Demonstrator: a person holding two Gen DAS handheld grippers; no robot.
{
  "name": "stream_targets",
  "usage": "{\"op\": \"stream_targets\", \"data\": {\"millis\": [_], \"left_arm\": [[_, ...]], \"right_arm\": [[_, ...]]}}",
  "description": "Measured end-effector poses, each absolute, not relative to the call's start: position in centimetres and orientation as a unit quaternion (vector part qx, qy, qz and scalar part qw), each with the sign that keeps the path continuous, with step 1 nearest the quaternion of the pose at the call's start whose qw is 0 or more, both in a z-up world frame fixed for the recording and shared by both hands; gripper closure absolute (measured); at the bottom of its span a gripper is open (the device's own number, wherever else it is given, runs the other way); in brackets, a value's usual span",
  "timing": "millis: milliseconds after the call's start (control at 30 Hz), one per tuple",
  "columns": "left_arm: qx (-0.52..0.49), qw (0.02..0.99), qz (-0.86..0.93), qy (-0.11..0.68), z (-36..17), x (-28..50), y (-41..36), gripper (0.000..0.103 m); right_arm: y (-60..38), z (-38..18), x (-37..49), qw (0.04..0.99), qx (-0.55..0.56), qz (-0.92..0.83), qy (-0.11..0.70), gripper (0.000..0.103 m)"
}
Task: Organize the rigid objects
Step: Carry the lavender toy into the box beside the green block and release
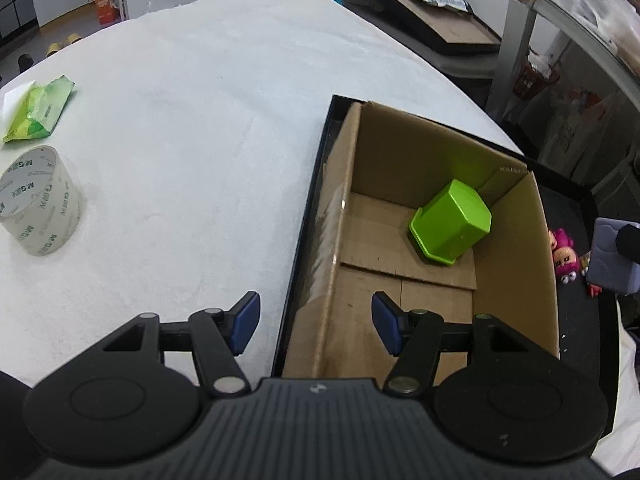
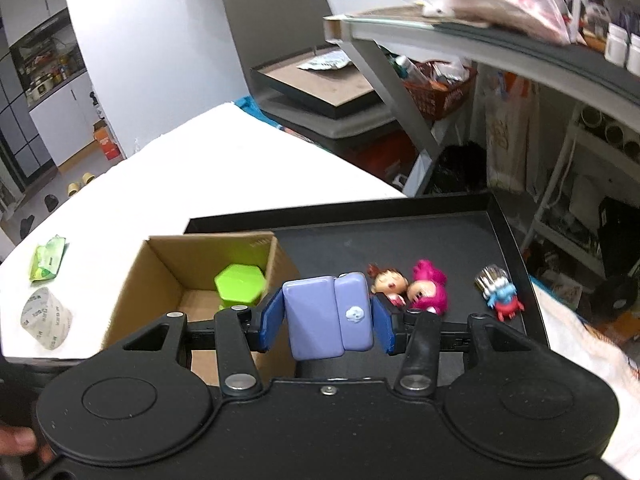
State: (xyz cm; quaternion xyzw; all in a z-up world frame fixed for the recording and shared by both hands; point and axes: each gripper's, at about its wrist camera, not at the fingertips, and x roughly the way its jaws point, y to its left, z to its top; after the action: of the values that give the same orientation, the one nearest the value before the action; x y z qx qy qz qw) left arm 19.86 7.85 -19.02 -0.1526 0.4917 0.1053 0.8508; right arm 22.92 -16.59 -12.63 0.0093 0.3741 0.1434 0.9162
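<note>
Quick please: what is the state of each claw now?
Left claw: open, holding nothing.
Right claw: closed on the purple case.

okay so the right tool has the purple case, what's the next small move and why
Probably carry the purple case leftward over the cardboard box before letting go. The right tool grips it above the black tray, the box is open-topped with only a green container inside, and the left tool is open, empty.
</note>
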Motion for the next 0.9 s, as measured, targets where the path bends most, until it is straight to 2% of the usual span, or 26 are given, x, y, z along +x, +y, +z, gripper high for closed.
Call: {"op": "stream_targets", "data": {"millis": [300,367,400,433,500,900], "left_arm": [[-0.188,0.851,0.093,0.482,-19.2,19.6,9.0,0.043],[-0.195,0.851,0.088,0.48,-19.2,19.5,9.2,0.048],[-0.2,0.851,0.085,0.478,-19.3,19.4,9.3,0.055],[-0.204,0.851,0.082,0.477,-19.4,19.3,9.4,0.07],[-0.215,0.844,0.081,0.484,-19.8,19.4,9.7,0.084],[-0.259,0.83,0.064,0.491,-20.4,19.2,11.1,0.083]], "right_arm": [[-12.9,-11.0,21.9,0.918,-0.022,0.161,0.361,0.057],[-12.1,-10.8,21.8,0.917,-0.025,0.166,0.362,0.057],[-11.6,-10.7,21.8,0.916,-0.027,0.168,0.363,0.057],[-11.2,-10.6,21.8,0.916,-0.03,0.17,0.363,0.057],[-10.3,-10.6,21.8,0.915,-0.037,0.173,0.363,0.057],[-4.9,-11.2,22.0,0.902,-0.068,0.199,0.376,0.057]]}}
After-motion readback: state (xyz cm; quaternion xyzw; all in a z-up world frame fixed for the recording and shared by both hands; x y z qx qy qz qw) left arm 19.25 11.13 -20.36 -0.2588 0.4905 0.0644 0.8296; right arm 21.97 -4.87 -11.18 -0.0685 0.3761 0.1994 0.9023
